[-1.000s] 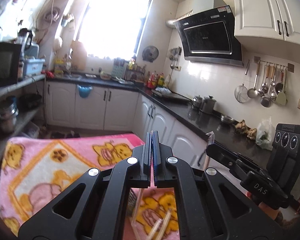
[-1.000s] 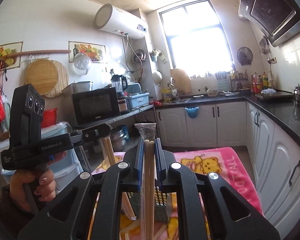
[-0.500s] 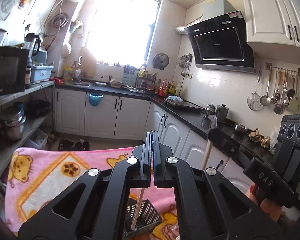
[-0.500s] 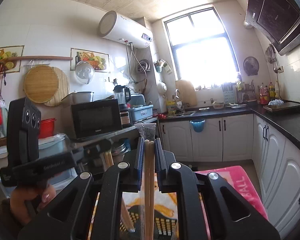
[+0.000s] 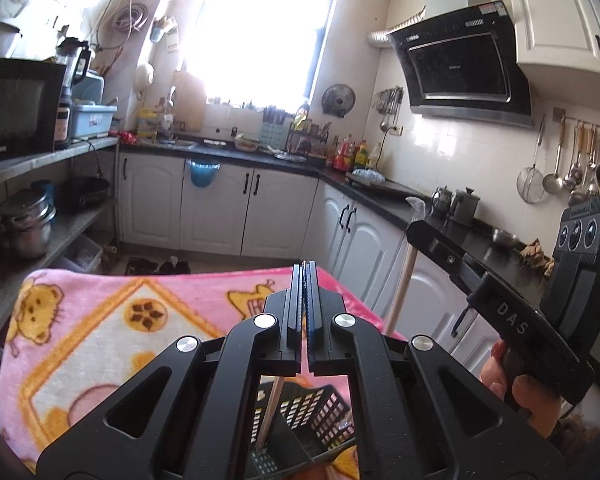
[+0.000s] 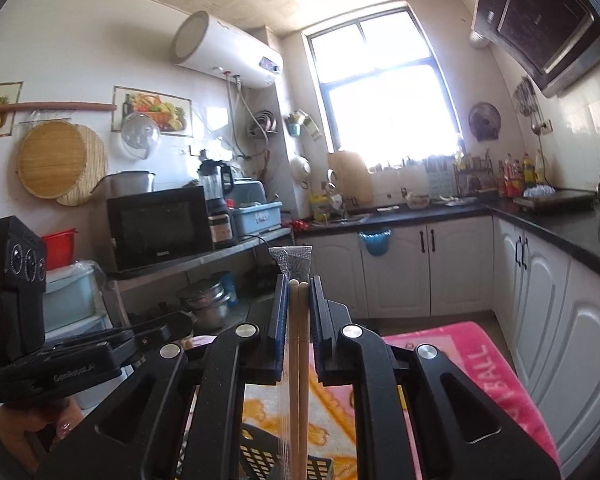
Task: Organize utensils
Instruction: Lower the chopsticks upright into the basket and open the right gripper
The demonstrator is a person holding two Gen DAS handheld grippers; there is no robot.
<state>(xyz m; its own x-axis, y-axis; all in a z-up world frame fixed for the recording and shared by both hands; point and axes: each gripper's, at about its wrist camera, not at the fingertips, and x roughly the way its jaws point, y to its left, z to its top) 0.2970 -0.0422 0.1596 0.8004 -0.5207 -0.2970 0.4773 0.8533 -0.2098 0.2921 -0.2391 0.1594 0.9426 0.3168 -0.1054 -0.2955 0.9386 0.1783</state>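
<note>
The right tongs (image 6: 299, 280) are clamped on a pair of wooden chopsticks in a clear wrapper (image 6: 299, 344), which run down between the pads toward a black perforated basket (image 6: 260, 456). The basket sits on the pink cartoon blanket (image 5: 112, 320) covering the table. In the left wrist view the chopsticks' lower end (image 5: 270, 412) stands inside the basket (image 5: 312, 412). The left tongs (image 5: 305, 268), above the basket, are fully closed with nothing between them.

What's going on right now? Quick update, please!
Left tongs shut, empty. Right tongs clamped on wrapped chopsticks, upright over the black basket on the pink blanket. Nothing blocking.
</note>
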